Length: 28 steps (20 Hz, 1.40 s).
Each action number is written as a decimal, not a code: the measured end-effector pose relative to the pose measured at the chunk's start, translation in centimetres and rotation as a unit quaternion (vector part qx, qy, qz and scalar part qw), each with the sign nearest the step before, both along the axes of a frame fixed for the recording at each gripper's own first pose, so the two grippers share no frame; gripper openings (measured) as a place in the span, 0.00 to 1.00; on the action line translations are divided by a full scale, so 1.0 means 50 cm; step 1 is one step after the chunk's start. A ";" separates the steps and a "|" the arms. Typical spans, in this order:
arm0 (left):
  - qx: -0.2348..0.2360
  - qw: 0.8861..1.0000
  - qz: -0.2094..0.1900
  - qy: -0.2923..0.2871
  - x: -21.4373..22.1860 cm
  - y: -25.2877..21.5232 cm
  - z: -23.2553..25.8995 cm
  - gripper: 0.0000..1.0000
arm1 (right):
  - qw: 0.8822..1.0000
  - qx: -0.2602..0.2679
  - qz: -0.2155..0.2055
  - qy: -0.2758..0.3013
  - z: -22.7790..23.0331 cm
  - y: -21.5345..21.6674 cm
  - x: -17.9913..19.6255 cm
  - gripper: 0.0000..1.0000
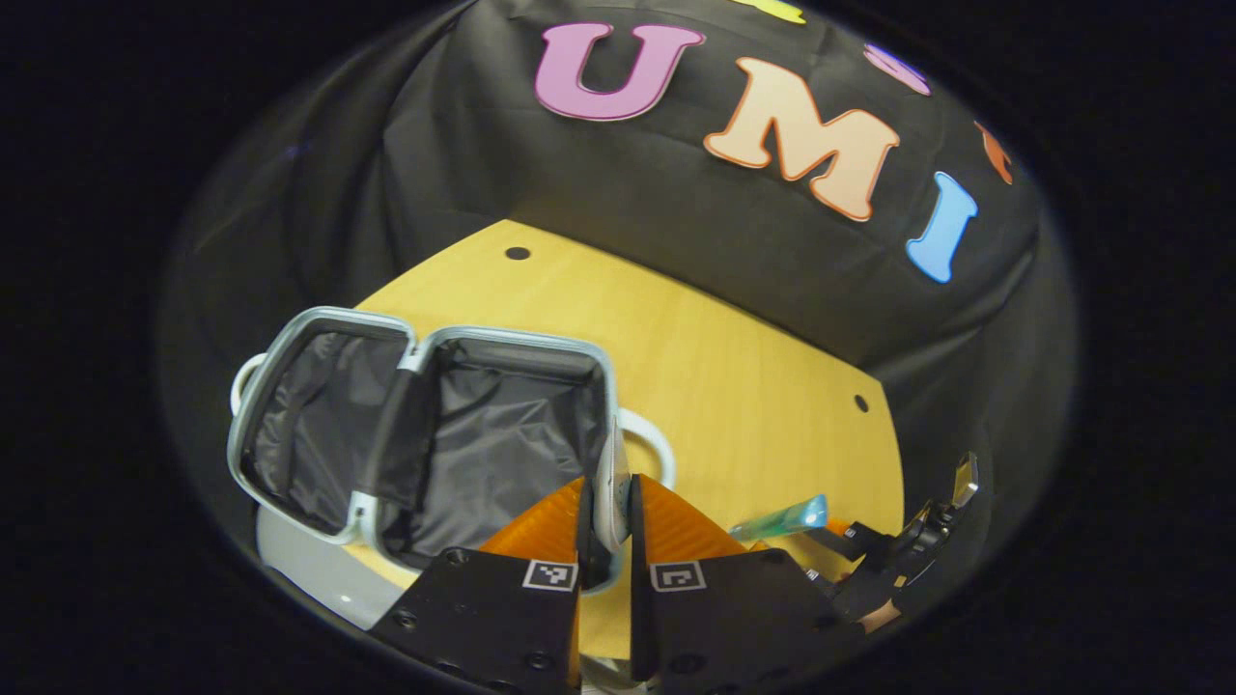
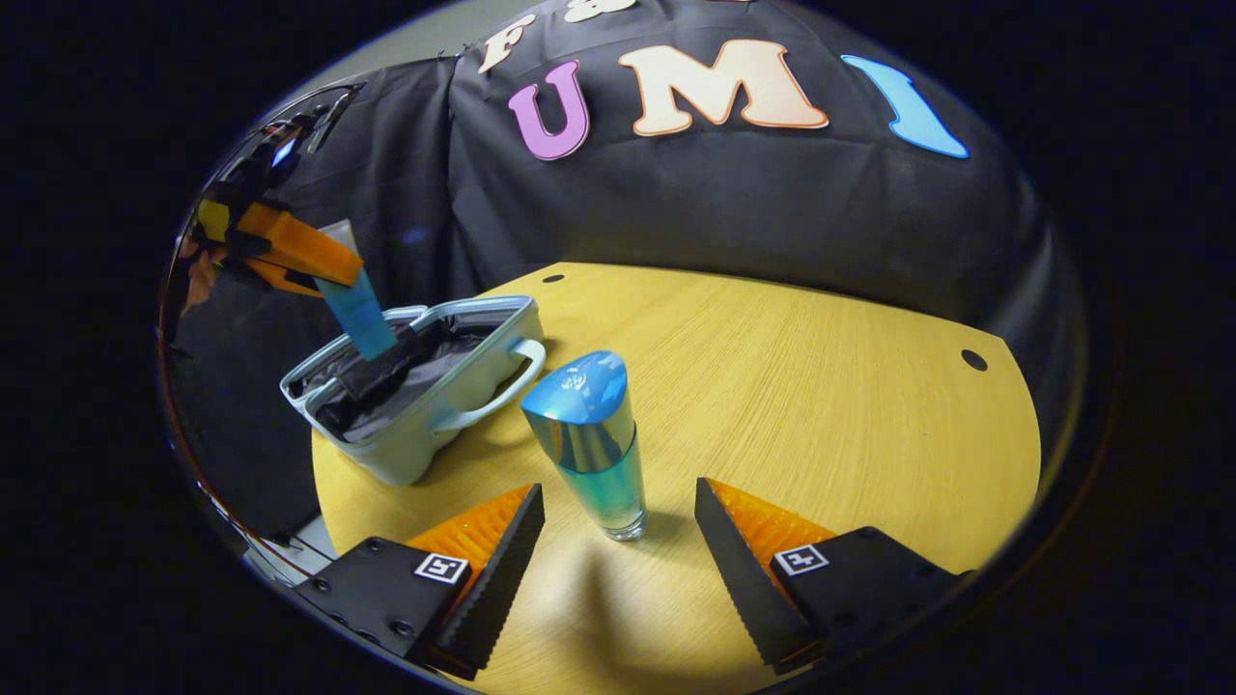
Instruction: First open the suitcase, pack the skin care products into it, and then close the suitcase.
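Observation:
The small pale-blue suitcase [image 1: 512,336] lies open on the wooden table, both halves showing dark lining. My left gripper [image 1: 608,502] hangs over its right half, shut on a thin tube seen edge-on [image 1: 611,473]. From the right gripper view that tube [image 2: 357,314] is blue and points down into the suitcase [image 2: 425,439], held by the left gripper [image 2: 323,270]. A teal bottle with a blue cap [image 2: 591,434] stands upright on the table. My right gripper [image 2: 618,487] is open, one finger on each side of the bottle, not touching. The bottle [image 1: 782,518] and right gripper [image 1: 898,550] also appear in the left gripper view.
The round wooden table [image 2: 821,405] has bare room to the right of the bottle and behind it. The suitcase sits near the table's left edge, with a handle [image 2: 502,386] facing the bottle. Black cloth walls close the booth behind.

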<state>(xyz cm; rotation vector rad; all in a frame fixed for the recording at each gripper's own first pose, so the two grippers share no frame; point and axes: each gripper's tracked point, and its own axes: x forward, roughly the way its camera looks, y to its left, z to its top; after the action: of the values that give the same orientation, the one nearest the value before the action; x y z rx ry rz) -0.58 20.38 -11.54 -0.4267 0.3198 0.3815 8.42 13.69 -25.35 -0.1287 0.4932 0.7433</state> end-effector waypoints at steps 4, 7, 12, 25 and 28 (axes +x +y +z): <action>0.009 0.998 0.020 0.067 -0.062 0.082 -0.048 0.13 | 1.000 -0.011 -0.002 -0.002 -0.037 0.019 0.016 0.92; 0.008 0.993 0.018 0.115 -0.082 0.113 -0.095 0.13 | 1.000 -0.007 -0.007 -0.013 -0.048 0.036 0.037 0.72; -0.024 0.986 -0.002 0.168 -0.075 0.144 -0.164 0.13 | 1.000 -0.016 -0.010 -0.025 -0.056 0.054 0.048 0.49; -0.032 0.951 -0.071 0.299 -0.056 0.233 -0.251 0.21 | 0.996 0.001 -0.061 0.062 0.044 0.062 -0.064 0.48; -0.020 0.955 -0.086 0.285 -0.055 0.246 -0.223 0.49 | 0.996 0.006 -0.047 0.074 0.089 0.113 -0.112 0.48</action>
<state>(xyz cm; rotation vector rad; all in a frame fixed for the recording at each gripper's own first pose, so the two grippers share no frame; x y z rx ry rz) -3.32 32.66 -22.67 -0.3171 0.9224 0.3217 2.82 19.35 -20.88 -0.0389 0.6322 0.6667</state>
